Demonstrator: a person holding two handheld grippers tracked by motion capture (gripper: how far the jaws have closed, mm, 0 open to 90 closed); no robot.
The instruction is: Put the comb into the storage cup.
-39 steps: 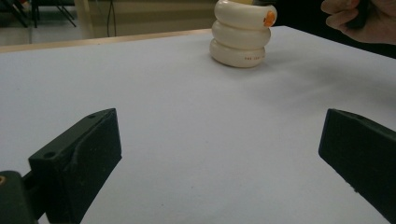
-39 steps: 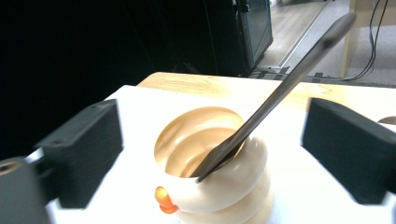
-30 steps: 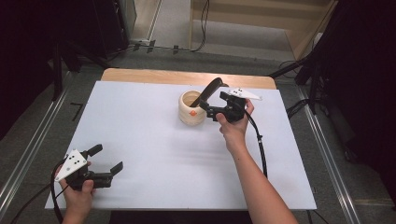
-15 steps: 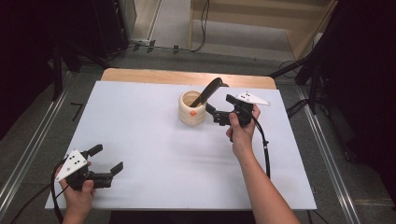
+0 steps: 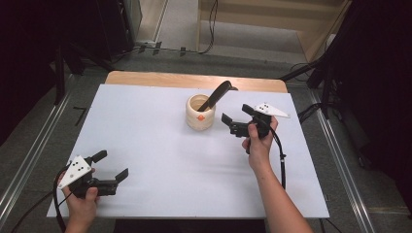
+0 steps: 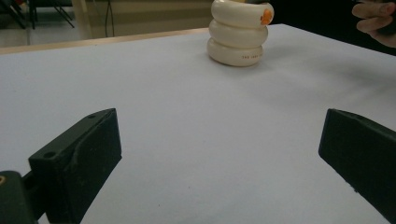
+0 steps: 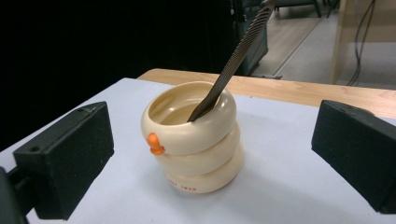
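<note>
White tabletop (image 5: 160,145) spans the frame's middle. At its upper centre stands the cream ribbed cup (image 5: 200,112), three stacked rings with an orange knob, bearing a dark file (image 5: 216,95) leaned on its rim, likely dropped there. Just right, the right gripper (image 5: 235,121) gapes empty; lower left, the left gripper (image 5: 111,164) idles wide.

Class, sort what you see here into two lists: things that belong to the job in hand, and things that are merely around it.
Belongs to the job:
cream ringed cup
dark file leaning in the cup
right gripper, jaws open, beside the cup

Merely around:
left gripper, jaws open, at the near left corner
white table sheet
wooden edge behind
floor cables
</note>
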